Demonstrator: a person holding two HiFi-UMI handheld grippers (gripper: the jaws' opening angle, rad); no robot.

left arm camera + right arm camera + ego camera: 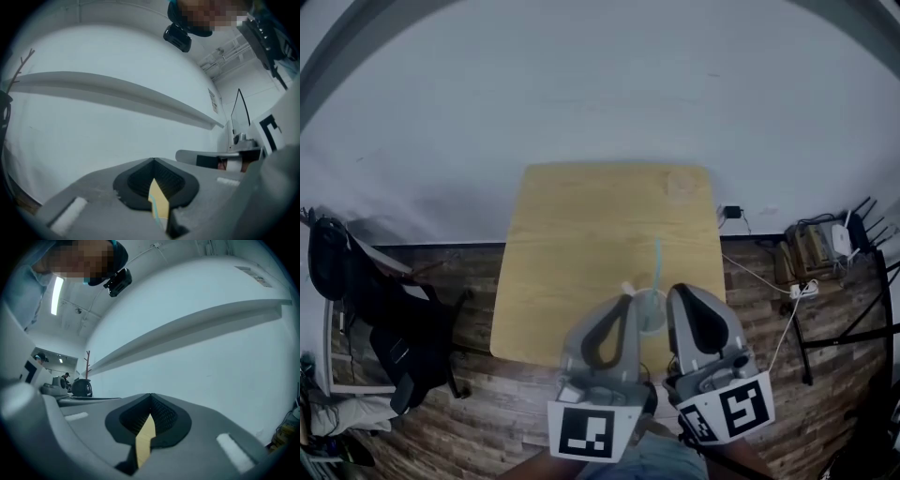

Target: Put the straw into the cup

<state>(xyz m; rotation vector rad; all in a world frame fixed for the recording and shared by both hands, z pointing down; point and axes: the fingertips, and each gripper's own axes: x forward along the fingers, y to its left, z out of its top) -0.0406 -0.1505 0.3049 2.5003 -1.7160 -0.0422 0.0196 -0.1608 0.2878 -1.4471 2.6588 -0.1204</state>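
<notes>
Both grippers sit low over the near edge of the table [572,253], side by side, marker cubes toward us. On the left gripper [623,305] the jaws are closed: in the left gripper view [153,161] the tips meet at the top and nothing is held between them. Only a narrow wedge below the tips stays clear, and the yellow table surface [160,201] shows through it. A thin teal line [153,204] runs down that wedge; we cannot tell whether it is the straw. On the right gripper [682,298] the jaws are closed too, and the right gripper view [151,397] shows the same meeting tips. It has the same slim yellow sliver of table [145,439], with nothing in the grip. The cup [650,311], pale and translucent, stands on the table between the two sets of jaws. It is just right of the left jaws and just left of the right jaws; whether either touches it we cannot tell. The teal straw [657,255] stands upright in the cup and rises beyond the jaw tips toward the far side of the table. Wood-plank floor [487,394] surrounds the table, and white cables [773,281] lie on it well right of the right jaws.
</notes>
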